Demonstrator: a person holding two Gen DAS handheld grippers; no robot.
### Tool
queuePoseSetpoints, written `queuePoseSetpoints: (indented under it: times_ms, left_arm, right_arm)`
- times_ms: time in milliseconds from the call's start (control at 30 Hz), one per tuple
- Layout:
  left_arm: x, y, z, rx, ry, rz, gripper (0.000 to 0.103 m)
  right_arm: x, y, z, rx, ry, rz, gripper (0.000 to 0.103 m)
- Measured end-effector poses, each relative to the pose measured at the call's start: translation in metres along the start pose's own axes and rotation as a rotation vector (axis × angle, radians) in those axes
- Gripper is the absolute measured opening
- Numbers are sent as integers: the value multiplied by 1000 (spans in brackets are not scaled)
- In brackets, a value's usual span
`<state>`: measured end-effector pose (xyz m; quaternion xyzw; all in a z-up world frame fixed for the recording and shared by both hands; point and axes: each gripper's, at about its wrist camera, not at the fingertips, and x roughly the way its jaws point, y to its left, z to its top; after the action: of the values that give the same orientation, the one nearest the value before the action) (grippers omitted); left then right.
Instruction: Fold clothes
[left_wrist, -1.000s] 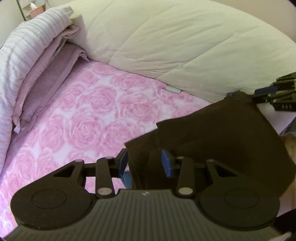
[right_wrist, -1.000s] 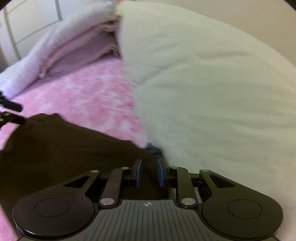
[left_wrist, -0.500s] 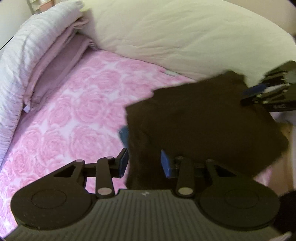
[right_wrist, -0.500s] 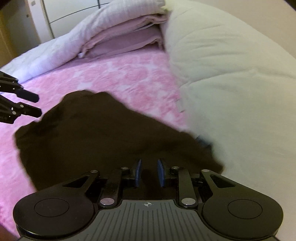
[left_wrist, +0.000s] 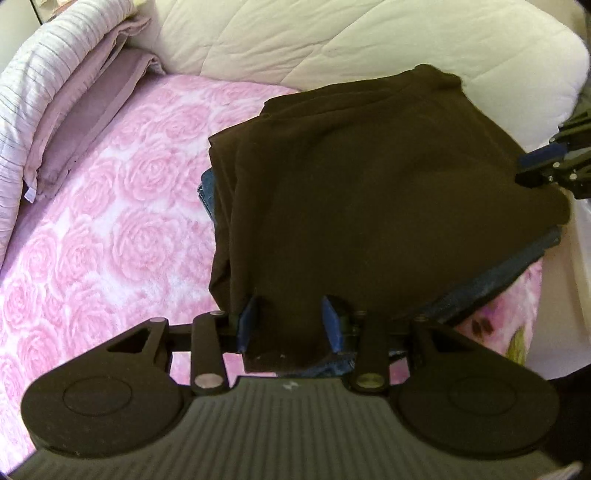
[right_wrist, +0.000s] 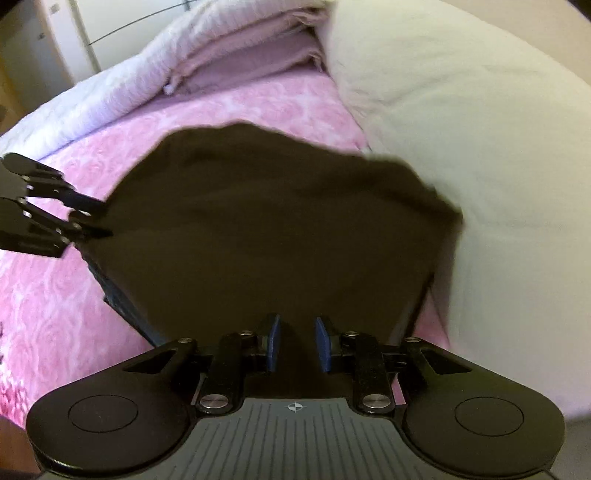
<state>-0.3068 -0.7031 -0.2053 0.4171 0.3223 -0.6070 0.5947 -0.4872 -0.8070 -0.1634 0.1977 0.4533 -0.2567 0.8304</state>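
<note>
Left wrist: folded dark-brown garment (left_wrist: 369, 192).

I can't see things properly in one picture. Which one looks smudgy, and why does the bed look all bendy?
Right wrist view: smudgy, the brown garment has smeared edges against the cream duvet. Left wrist view: sharper, the rose sheet pattern is crisp. Both views: the fisheye lens curves the bed.
</note>
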Motion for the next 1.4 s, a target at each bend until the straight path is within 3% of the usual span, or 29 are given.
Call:
queuePoseSetpoints:
  times_ms: [100, 200, 267, 333, 367, 600, 767, 1200, 1400]
  left_arm:
    - [-25, -1, -6, -3, -24, 29, 37]
    - [-52, -1, -24, -45, -41, 50, 50]
    - [-68, -3, -39, -78, -53, 34, 58]
    - [-82, -7, -52, -92, -59, 23, 61]
    - [-89, -8, -59, -98, -62, 19, 63]
    - [-142, -25, -94, -106, -113, -2, 75]
    - [-167, -33, -110, -138, -153, -3, 76]
    - [-170, -39, -114, -207, -185, 66, 76]
    - [-181, -43, -110, -243, -271, 96, 76]
  right_arm:
    - [-24, 8, -6, 67, -50, -64, 26]
    - [-50, 28, -15, 91, -85, -109, 29]
    - [-61, 45, -25, 95, -88, -144, 42]
    - [-73, 63, -37, 106, -88, -175, 73]
    - [-79, 71, -43, 124, -91, -180, 75]
    - [-116, 120, -70, 178, -104, -198, 77]
    - [-138, 138, -78, 172, -117, -199, 77]
    - [-145, 148, -83, 174, -92, -216, 77]
    - [-152, 146, -84, 196, -111, -225, 78]
